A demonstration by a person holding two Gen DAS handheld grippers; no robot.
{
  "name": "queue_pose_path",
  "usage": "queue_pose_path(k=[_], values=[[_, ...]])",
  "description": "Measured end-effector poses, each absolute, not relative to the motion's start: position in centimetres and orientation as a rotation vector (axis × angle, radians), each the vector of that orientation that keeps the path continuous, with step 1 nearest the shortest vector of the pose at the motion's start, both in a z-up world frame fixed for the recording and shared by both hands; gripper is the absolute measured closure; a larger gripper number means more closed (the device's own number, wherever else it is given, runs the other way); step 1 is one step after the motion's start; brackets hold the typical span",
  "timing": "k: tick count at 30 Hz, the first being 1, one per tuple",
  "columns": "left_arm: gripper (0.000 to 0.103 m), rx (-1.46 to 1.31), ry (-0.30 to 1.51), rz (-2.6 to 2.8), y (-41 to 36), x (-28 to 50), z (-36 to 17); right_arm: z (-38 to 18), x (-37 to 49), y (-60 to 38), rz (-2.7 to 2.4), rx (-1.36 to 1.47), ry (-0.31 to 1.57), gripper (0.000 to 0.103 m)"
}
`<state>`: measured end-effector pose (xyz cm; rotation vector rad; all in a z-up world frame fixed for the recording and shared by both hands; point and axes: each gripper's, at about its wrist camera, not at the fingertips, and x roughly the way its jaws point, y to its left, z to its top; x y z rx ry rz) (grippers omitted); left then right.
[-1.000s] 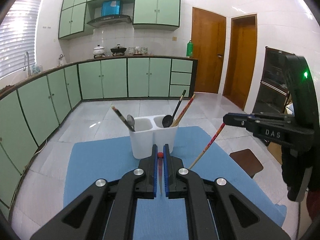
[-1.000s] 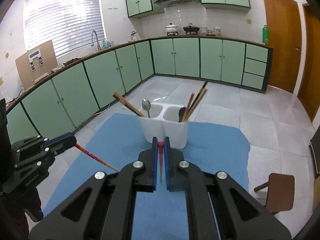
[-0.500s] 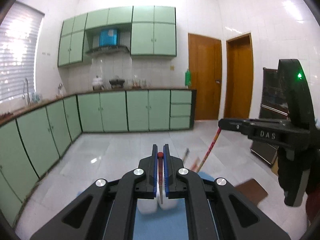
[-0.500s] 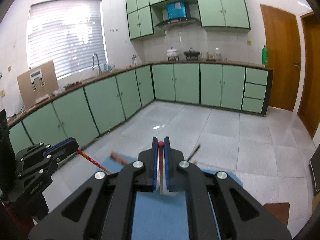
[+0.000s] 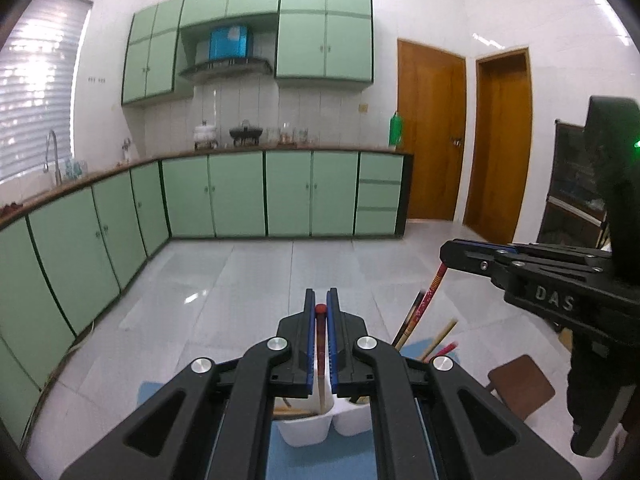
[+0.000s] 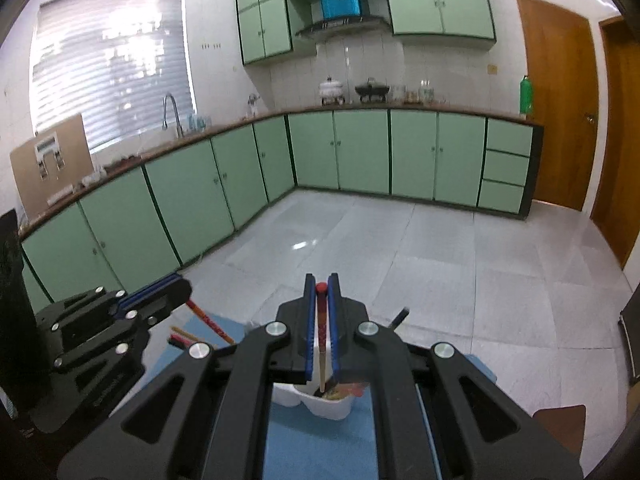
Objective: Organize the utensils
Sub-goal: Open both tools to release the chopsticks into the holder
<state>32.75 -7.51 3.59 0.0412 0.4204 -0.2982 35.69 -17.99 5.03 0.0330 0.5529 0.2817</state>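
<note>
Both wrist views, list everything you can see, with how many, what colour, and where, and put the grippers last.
Utensil holder: one, white, two compartments, on the mat.
Mat: one, blue, under the holder.
Chopsticks: two red-tipped, one in each gripper; more in the holder.
Cabinets: green, along the walls.
Doors: two, brown, far right.
Bottle: one, green, counter end.
Stool: one, brown, right of the mat.
Left gripper: black, blue pads, shut on a chopstick.
Right gripper: black, shut on a chopstick.

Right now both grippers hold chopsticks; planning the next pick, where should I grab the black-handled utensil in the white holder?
Probably its free upper handle end, coming from above: the black-handled utensil leans out of the white holder, its head buried inside, so only the handle is exposed.
</note>
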Motion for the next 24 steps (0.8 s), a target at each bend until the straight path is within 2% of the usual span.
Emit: queue_pose_path(k=[4, 6, 8, 9, 11, 12, 14, 16, 17, 19, 22, 24], values=[[0.098, 0.051, 0.478, -0.300, -7.8, 33.9, 1.6, 2.9, 36.1, -17.3, 0.275, 0.014, 0.601, 0.095], [0.097, 0.043, 0.500, -0.296, -7.5, 34.1, 1.0, 2.4, 35.7, -17.5, 0.268, 0.022, 0.609, 0.085], [0.094, 0.019, 0.507, -0.300, -6.9, 33.6, 0.9, 2.5, 34.7, -18.2, 0.246, 0.042, 0.588, 0.069], [0.091, 0.012, 0.500, -0.298, -6.6, 33.2, 1.1, 2.7, 34.2, -18.6, 0.241, 0.053, 0.572, 0.065], [0.076, -0.003, 0.486, -0.295, -5.8, 32.3, 1.5, 3.1, 32.5, -19.8, 0.217, 0.071, 0.540, 0.055], [0.073, -0.015, 0.473, -0.290, -5.3, 31.5, 1.9, 3.3, 31.7, -20.3, 0.205, 0.078, 0.528, 0.053], [0.062, -0.034, 0.454, -0.273, -4.3, 29.9, 2.4, 3.4, 30.1, -21.2, 0.198, 0.095, 0.509, 0.042], [0.056, -0.045, 0.431, -0.266, -3.7, 28.2, 2.8, 3.4, 28.1, -22.0, 0.182, 0.102, 0.490, 0.033], [0.051, -0.044, 0.424, -0.261, -3.5, 27.4, 3.0, 3.3, 27.2, -22.4, 0.171, 0.102, 0.481, 0.025], [0.041, -0.040, 0.410, -0.244, -3.0, 25.2, 2.9, 2.8, 24.9, -23.1, 0.152, 0.103, 0.467, 0.017], [0.036, -0.040, 0.405, -0.237, -2.6, 22.3, 2.3, 1.7, 21.8, -23.6, 0.144, 0.103, 0.459, 0.010], [0.029, -0.042, 0.410, -0.232, -2.3, 20.4, 1.7, 0.8, 19.9, -23.7, 0.138, 0.104, 0.464, 0.007]])
